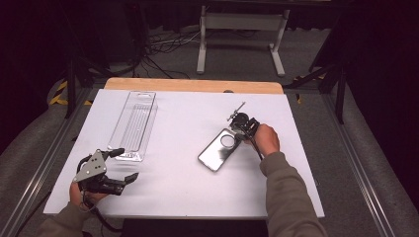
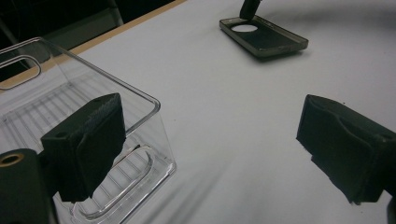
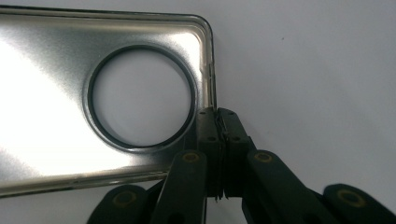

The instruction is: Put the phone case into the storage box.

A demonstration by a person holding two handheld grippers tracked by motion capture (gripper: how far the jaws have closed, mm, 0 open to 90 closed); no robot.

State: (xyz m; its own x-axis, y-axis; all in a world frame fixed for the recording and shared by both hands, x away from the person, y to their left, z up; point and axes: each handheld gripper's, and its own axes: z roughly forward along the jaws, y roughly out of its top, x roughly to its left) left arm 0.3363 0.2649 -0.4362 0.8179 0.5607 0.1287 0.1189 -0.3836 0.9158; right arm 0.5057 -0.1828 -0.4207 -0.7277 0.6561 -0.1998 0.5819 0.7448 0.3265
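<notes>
On the white surface (image 1: 188,182):
Right tool (image 3: 217,122): pinching silvery ring-holed phone case (image 3: 56,93) rim, likely for lifting.
Left tool (image 1: 122,165): spread, idle beside clear plastic tray (image 1: 132,123).

We find no readable text, nos. or brand marks anywhere. The phone case (image 3: 56,93) is bare shiny metal w/ a round cutout, no logo. The clear plastic tray (image 2: 84,140) carries ribs only, no label. The white counter (image 1: 178,173) is blank.

Phone case (image 3: 70,93) cut off at the right gripper view's left edge; clear plastic tray (image 2: 70,121) cropped by the left gripper view's left and bottom edges.
</notes>
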